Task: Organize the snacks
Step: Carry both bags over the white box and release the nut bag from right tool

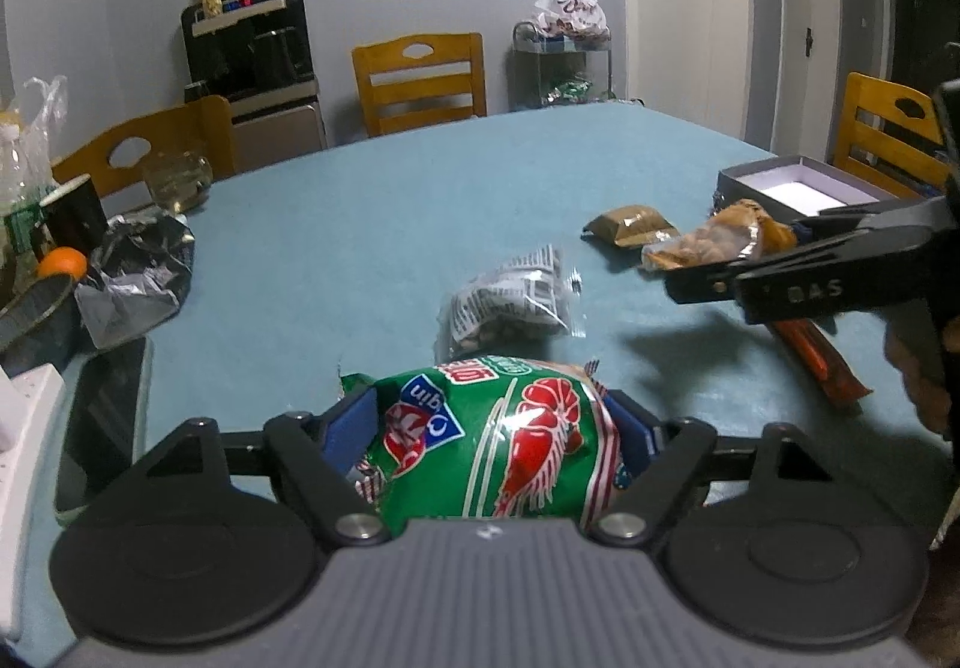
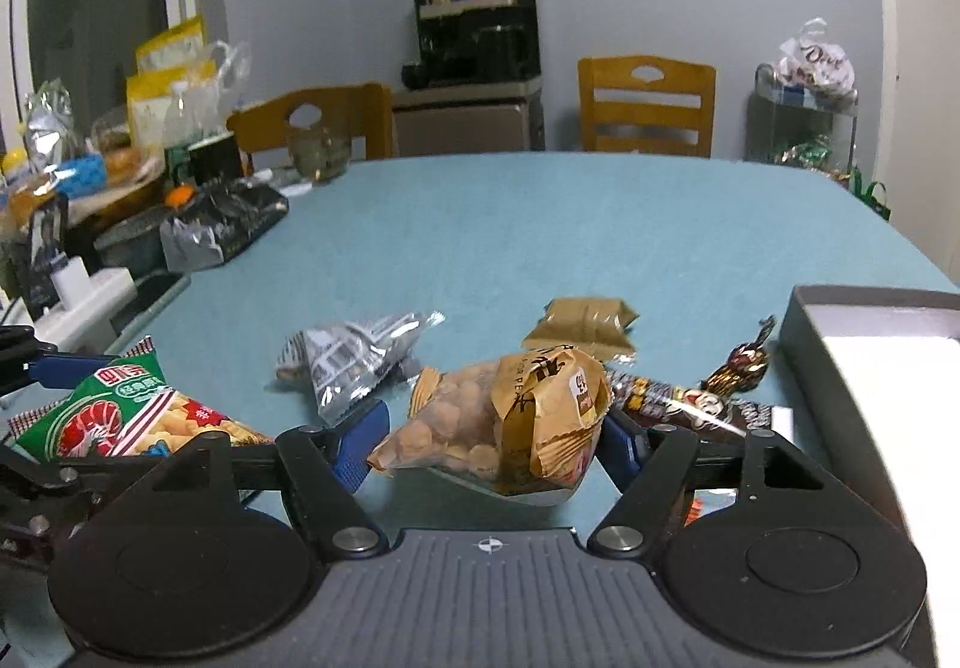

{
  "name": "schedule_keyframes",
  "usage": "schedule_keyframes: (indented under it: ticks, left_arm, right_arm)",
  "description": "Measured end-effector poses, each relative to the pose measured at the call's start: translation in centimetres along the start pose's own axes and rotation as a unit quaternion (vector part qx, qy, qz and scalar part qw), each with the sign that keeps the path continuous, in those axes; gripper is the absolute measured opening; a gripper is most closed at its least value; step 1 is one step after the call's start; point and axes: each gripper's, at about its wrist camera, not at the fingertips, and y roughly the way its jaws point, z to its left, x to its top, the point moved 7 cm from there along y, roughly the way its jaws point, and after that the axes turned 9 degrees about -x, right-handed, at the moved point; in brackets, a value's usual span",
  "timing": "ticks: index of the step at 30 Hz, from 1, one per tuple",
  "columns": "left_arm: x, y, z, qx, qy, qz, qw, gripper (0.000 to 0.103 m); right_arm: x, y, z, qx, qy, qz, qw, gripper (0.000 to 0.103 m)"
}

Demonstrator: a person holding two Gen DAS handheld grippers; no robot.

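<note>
My left gripper point(image 1: 489, 422) is shut on a green shrimp-chip bag point(image 1: 498, 440), held above the blue tablecloth; the bag also shows in the right wrist view point(image 2: 120, 416). My right gripper point(image 2: 489, 437) is shut on a tan peanut bag point(image 2: 510, 416), lifted off the table; it shows in the left wrist view point(image 1: 714, 245) at the right. A newspaper-print bag point(image 1: 516, 296) point(image 2: 354, 356), a brown flat packet point(image 1: 630, 224) point(image 2: 582, 326) and chocolate bars point(image 2: 690, 398) lie on the table. An open dark box point(image 1: 798, 185) point(image 2: 870, 344) stands at the right.
A phone point(image 1: 102, 416), a white power strip point(image 1: 24, 428), a crumpled black bag point(image 1: 144, 266), an orange point(image 1: 63, 263), a mug point(image 1: 75, 209) and bags crowd the table's left side. Wooden chairs point(image 1: 420, 80) stand round the table.
</note>
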Motion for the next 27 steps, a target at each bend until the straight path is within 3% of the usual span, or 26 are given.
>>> schedule_keyframes:
  ticks: [12, 19, 27]
  left_arm:
    - [5.0, -2.2, -2.8, -0.009, 0.036, -0.052, 0.998, 0.075]
    - [8.7, 0.3, -7.1, -0.047, 0.057, -0.054, 0.9958, 0.071]
    - [13.0, 5.4, -12.6, -0.086, 0.073, -0.036, 0.9929, 0.067]
  right_arm:
    - [2.3, -4.9, -3.4, 0.0, 0.016, -0.042, 0.999, 0.072]
    - [3.0, -7.7, -8.6, -0.034, 0.039, -0.067, 0.996, 0.072]
    - [1.5, -8.6, -15.7, -0.087, 0.079, -0.065, 0.991, 0.072]
